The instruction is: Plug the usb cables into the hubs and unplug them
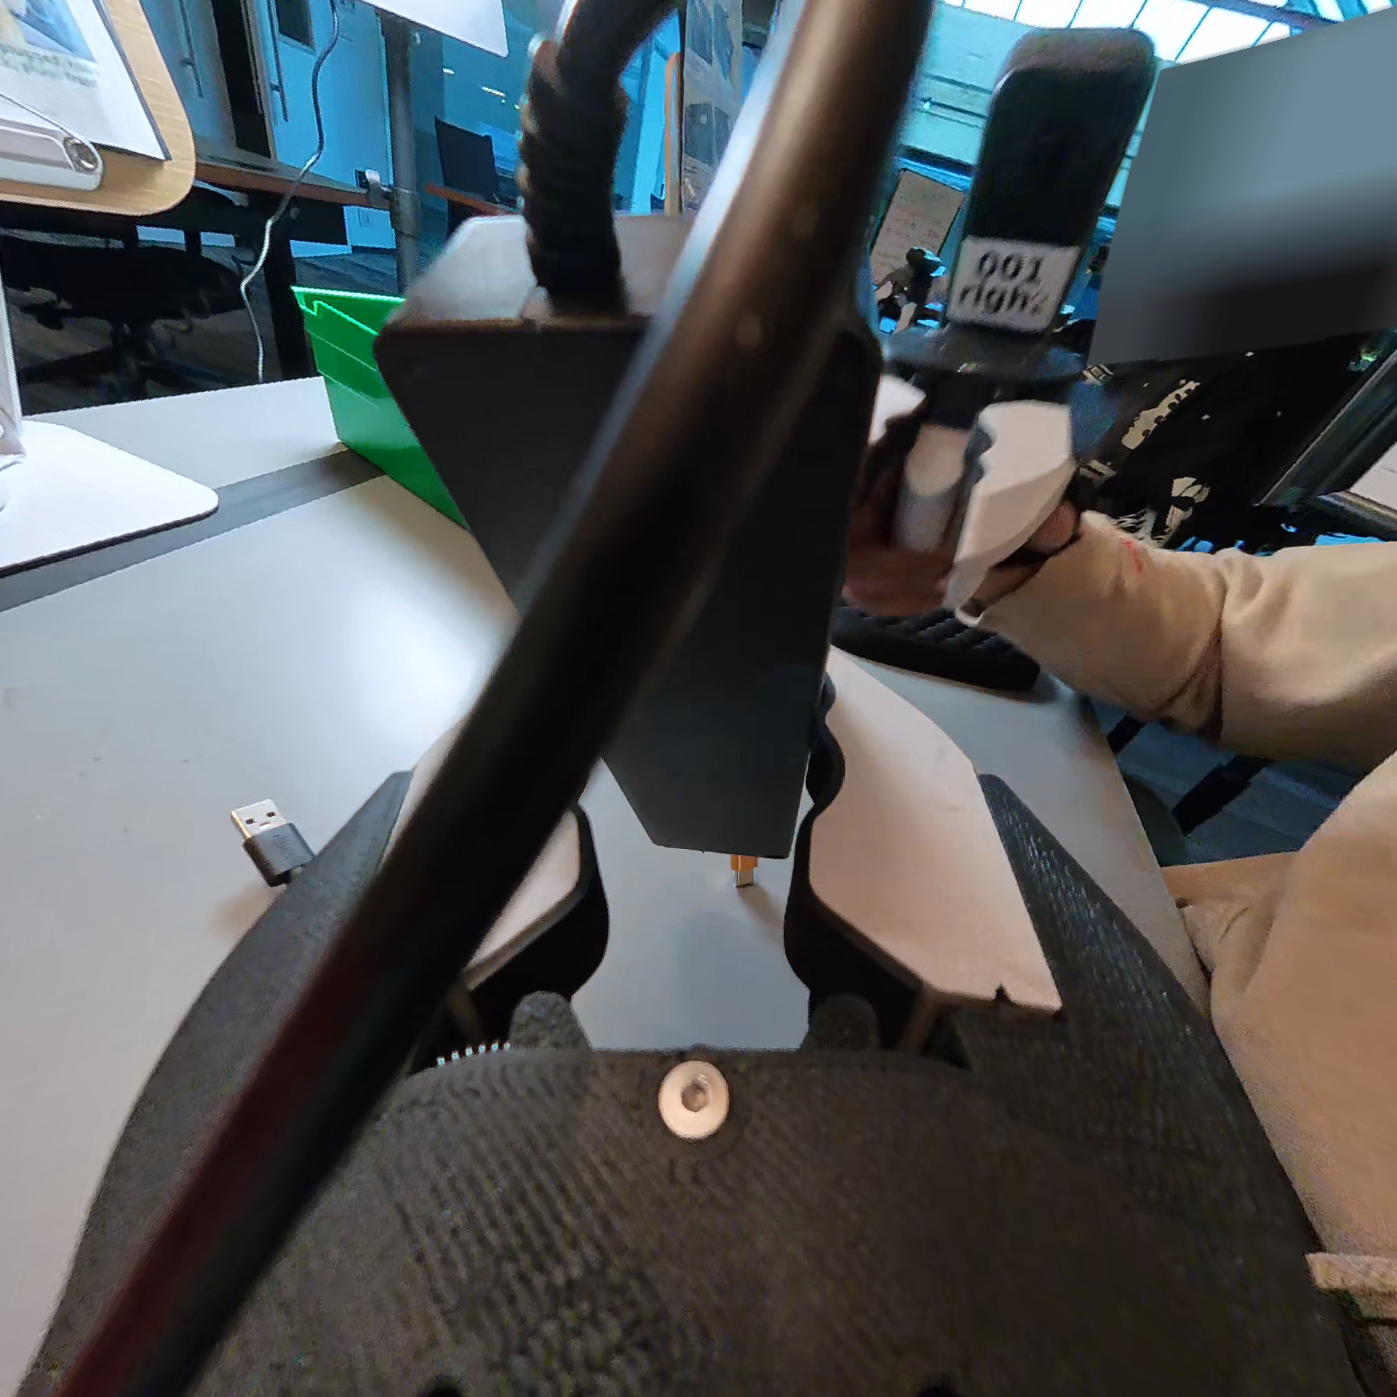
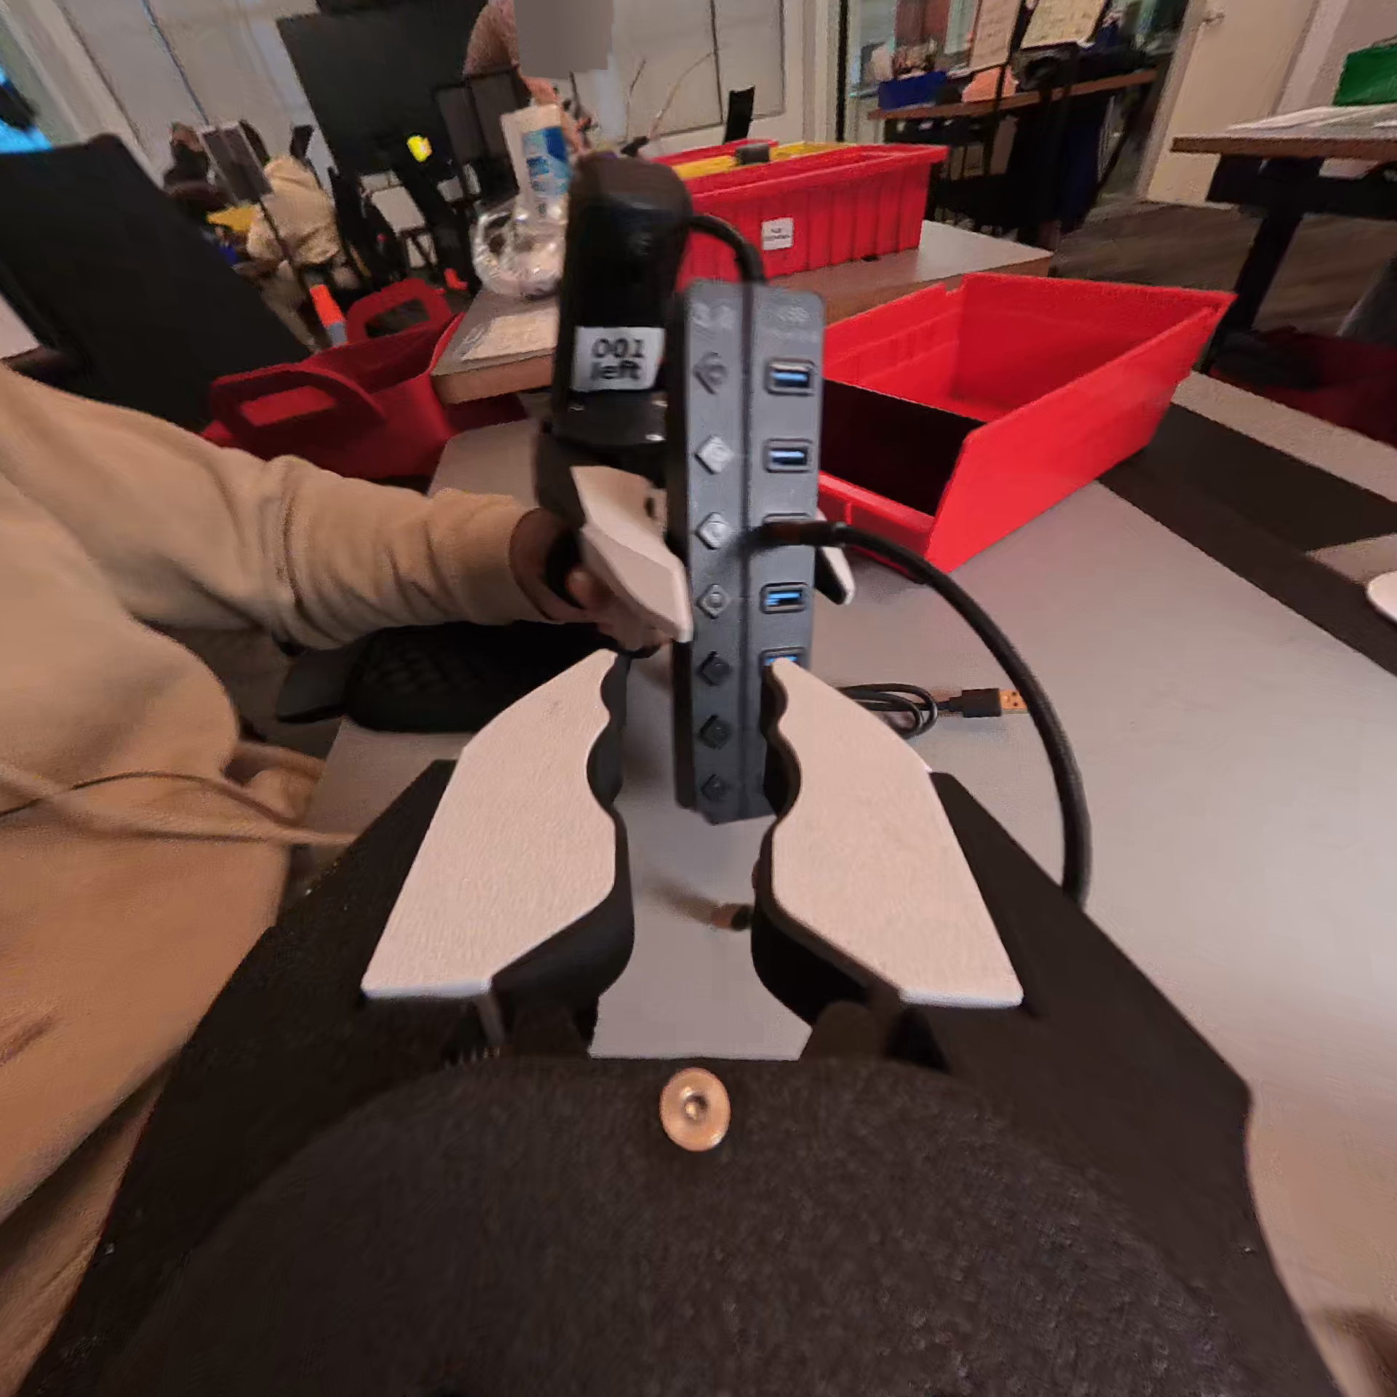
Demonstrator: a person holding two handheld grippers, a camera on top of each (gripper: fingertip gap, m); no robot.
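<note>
A dark multi-port USB hub (image 2: 744, 484) stands upright above the grey table (image 2: 1172, 756). My left gripper (image 1: 703, 771) is shut on its middle; in the right wrist view its white fingers (image 2: 631, 552) clamp both sides. My right gripper (image 2: 695, 673) is open, with its fingers on either side of the hub's lower end. A thick black cable (image 2: 1005, 665) is plugged into the third port and loops right; in the left wrist view it (image 1: 574, 680) crosses diagonally. A grey USB plug (image 1: 264, 835) lies loose on the table. A black cable with an orange-tipped plug (image 2: 983, 703) lies right of the hub.
A small orange plug (image 1: 744, 873) sits on the table under the hub. A red bin (image 2: 1020, 393) stands behind the hub, a green bin (image 1: 355, 378) on the other side. A white monitor base (image 1: 98, 491) and a black keyboard (image 2: 453, 673) are nearby.
</note>
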